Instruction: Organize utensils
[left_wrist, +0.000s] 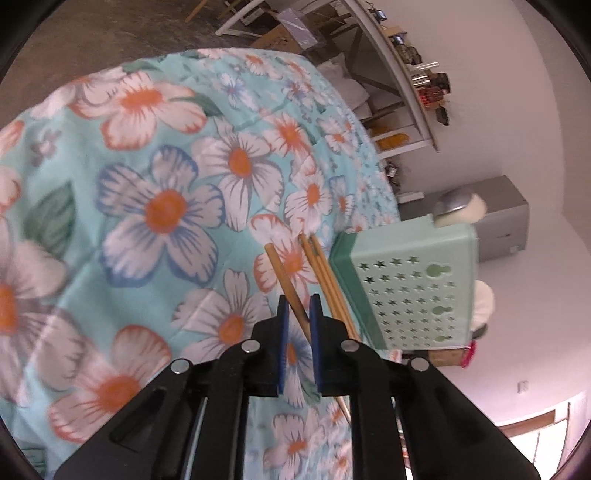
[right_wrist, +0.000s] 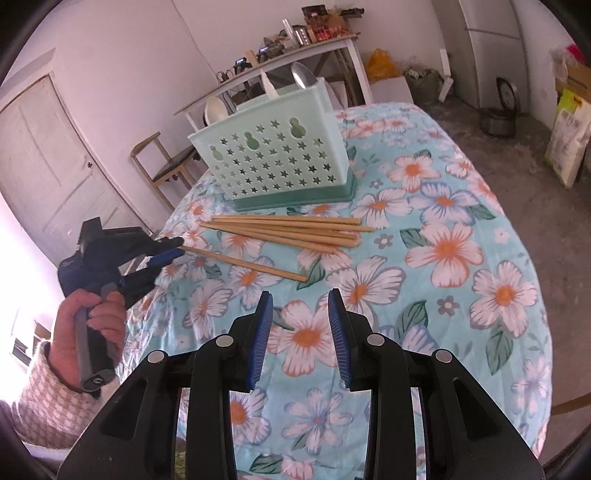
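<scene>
Utensil holder (right_wrist: 280, 155): pale green plastic box with star-shaped holes, standing upright on a darker green base near the far edge of the bench (right_wrist: 480, 295), which is covered with a flowered cloth. Contents already in place: the heads of three spoons show above its rim, one metal (right_wrist: 303, 75) and two white. This part of the sorting looks done.

Chopsticks, loose bundle (right_wrist: 291, 230): about five wooden sticks lying flat on the cloth just in front of the holder's base, roughly side by side, tips fanning a little. Not yet put away.

Chopstick, single (right_wrist: 251, 263): lies apart from the bundle, nearer the camera, angled across the cloth. Its left end sits between the blue pads of the left tool (right_wrist: 173, 248).

Left tool, state: nearly pressed together, pinching the single chopstick near one end. The left wrist view shows the stick (left_wrist: 286, 280) running out from between the pads, with the rest of the bundle just to the right and the holder beyond. Whether the stick has left the cloth cannot be told.

Right tool (right_wrist: 301, 325): pads partly spread, nothing between them, hanging above bare cloth well short of the chopsticks.

Progress, judged: early to middle. Spoons stowed; all six or so chopsticks remain outside the holder, with one in hand.
</scene>
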